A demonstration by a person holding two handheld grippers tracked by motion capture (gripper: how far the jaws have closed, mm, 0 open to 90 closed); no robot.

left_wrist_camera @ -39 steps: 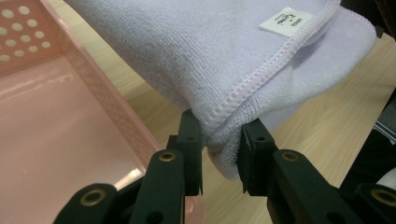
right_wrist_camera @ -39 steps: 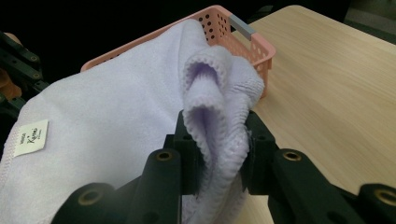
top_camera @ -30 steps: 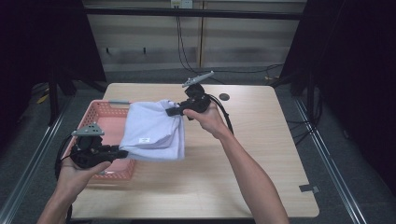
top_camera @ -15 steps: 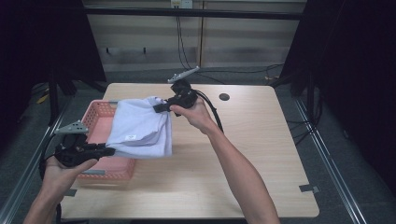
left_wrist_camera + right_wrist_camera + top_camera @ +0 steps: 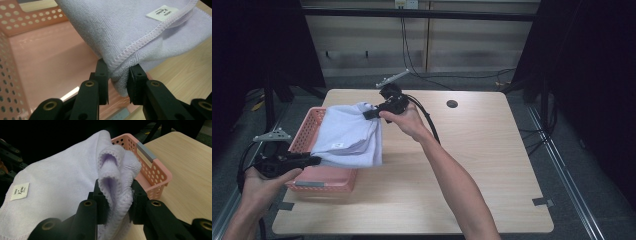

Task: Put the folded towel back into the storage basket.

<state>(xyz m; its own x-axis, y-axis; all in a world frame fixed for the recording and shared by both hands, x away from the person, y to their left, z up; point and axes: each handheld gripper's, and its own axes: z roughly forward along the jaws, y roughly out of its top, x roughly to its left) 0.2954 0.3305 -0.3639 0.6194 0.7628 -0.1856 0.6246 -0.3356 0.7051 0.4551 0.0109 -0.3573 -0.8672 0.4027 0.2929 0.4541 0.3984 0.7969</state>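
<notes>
Left claw (image 5: 314, 160): clamped on one corner of the folded lilac towel (image 5: 349, 135), stitched hem pinched between both jaws, as seen in the left gripper view (image 5: 117, 82). Right claw (image 5: 368, 114): clamped on the opposite, far corner of the towel, bunched fold gripped between both jaws, as seen in the right gripper view (image 5: 116, 195).

Towel: stretched between the two claws, held up off the worktop (image 5: 472, 165), sagging slightly in the middle. White label (image 5: 162, 12) on the upper face, just beyond the left claw; same label (image 5: 20, 191) well to the left of the right claw in the right gripper view.

Pink basket (image 5: 312, 117): directly beneath the towel, below and beyond the left claw, perforated walls and bare floor (image 5: 50, 57) visible. From the right claw, basket rim (image 5: 150, 162) just behind the held fold.

Worktop: bare wood to the right of the right claw.
</notes>
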